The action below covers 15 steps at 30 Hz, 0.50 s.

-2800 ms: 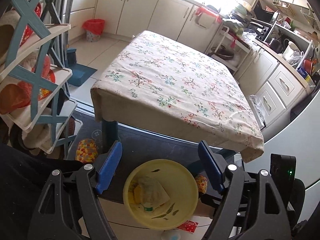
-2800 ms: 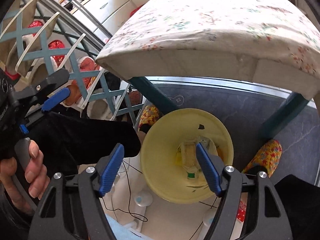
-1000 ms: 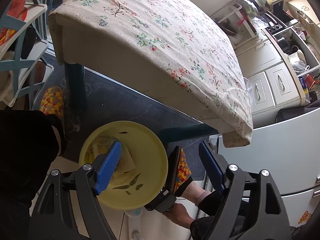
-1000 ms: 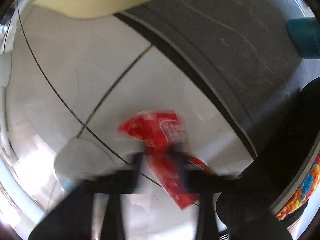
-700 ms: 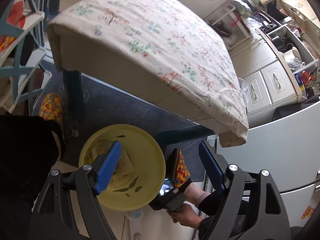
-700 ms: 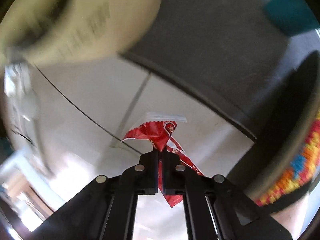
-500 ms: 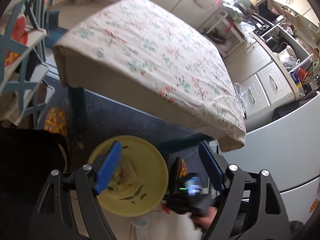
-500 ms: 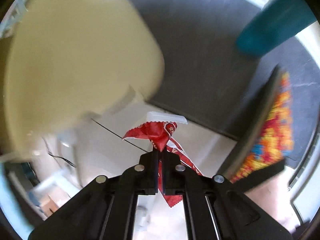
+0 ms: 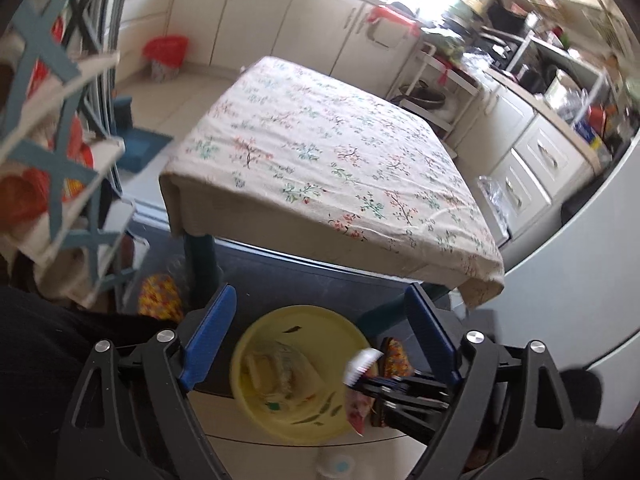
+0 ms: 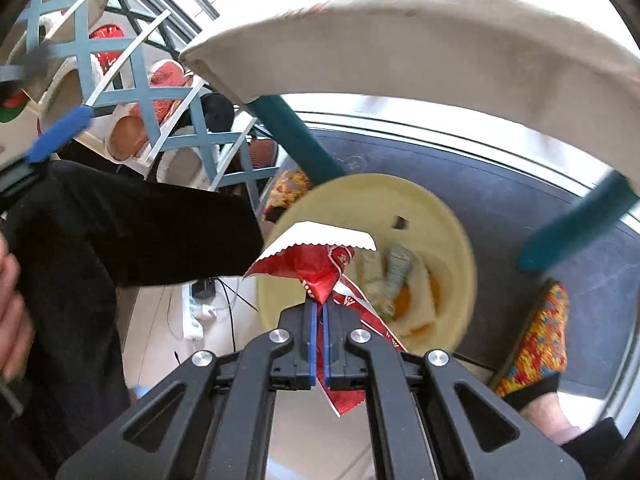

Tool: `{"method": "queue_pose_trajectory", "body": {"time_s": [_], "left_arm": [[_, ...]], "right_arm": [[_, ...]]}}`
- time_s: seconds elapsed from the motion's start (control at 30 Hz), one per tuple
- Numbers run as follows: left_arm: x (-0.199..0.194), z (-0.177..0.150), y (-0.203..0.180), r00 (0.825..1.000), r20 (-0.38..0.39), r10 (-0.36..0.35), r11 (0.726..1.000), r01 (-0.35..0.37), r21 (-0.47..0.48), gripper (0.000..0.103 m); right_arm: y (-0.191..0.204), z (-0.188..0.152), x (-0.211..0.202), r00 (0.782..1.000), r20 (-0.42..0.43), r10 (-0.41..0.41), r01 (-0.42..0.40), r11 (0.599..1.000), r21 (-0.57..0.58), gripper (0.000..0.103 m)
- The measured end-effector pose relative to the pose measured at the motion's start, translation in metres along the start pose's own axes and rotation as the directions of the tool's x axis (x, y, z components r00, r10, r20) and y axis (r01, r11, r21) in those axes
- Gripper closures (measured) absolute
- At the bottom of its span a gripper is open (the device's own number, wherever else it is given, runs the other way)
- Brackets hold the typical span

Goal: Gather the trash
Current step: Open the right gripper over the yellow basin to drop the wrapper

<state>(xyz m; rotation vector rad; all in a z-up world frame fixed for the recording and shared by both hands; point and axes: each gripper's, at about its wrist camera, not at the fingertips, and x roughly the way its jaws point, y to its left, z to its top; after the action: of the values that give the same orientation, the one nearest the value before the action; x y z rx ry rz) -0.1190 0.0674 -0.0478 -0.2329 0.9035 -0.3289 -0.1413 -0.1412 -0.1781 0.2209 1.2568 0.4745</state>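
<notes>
Pinching red wrapper [image 10: 320, 276], right gripper [image 10: 319, 308] clamped above yellow bin [image 10: 440, 216]; left gripper [image 9: 320, 336] spread wide, empty.

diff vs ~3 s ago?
The right gripper went down to the floor, closed on the red wrapper and lifted it over the yellow bin. The left gripper stays open above the bin; earlier trash still inside.
</notes>
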Motion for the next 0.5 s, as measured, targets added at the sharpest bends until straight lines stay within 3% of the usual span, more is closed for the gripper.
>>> {"method": "queue_pose_trajectory", "body": {"time_s": [0.07,0.13,0.17,0.33,0.43,0.5], "left_arm": [[-0.010,-0.003,-0.005,1.000,0.006,0.019,0.999,-0.019,0.038,0.017],[-0.020,-0.006,-0.007,0.999,0.013,0.031,0.998,-0.032,0.057,0.015],[-0.025,-0.007,-0.007,0.999,0.021,0.044,0.997,-0.045,0.065,0.014],[-0.051,-0.014,0.002,0.995,0.049,0.091,0.994,-0.093,0.050,0.010],[-0.064,-0.016,0.001,0.992,0.062,0.113,0.991,-0.116,0.061,0.009],[-0.074,-0.018,-0.004,0.989,0.081,0.122,0.988,-0.129,0.080,0.008]], "right_arm": [[0.003,0.005,0.011,1.000,-0.024,-0.013,0.013,1.000,0.010,0.099],[0.016,0.021,0.020,0.998,-0.043,-0.036,0.037,0.999,0.014,0.068],[0.016,0.030,0.029,0.997,-0.063,-0.035,0.036,0.999,0.017,0.038],[0.047,0.052,0.020,0.995,-0.084,-0.054,0.052,0.998,-0.023,0.035],[0.057,0.050,0.001,0.998,-0.046,-0.044,0.044,0.999,-0.014,0.035],[0.064,0.047,-0.022,0.999,0.015,-0.030,0.030,0.999,0.011,0.028]]}}
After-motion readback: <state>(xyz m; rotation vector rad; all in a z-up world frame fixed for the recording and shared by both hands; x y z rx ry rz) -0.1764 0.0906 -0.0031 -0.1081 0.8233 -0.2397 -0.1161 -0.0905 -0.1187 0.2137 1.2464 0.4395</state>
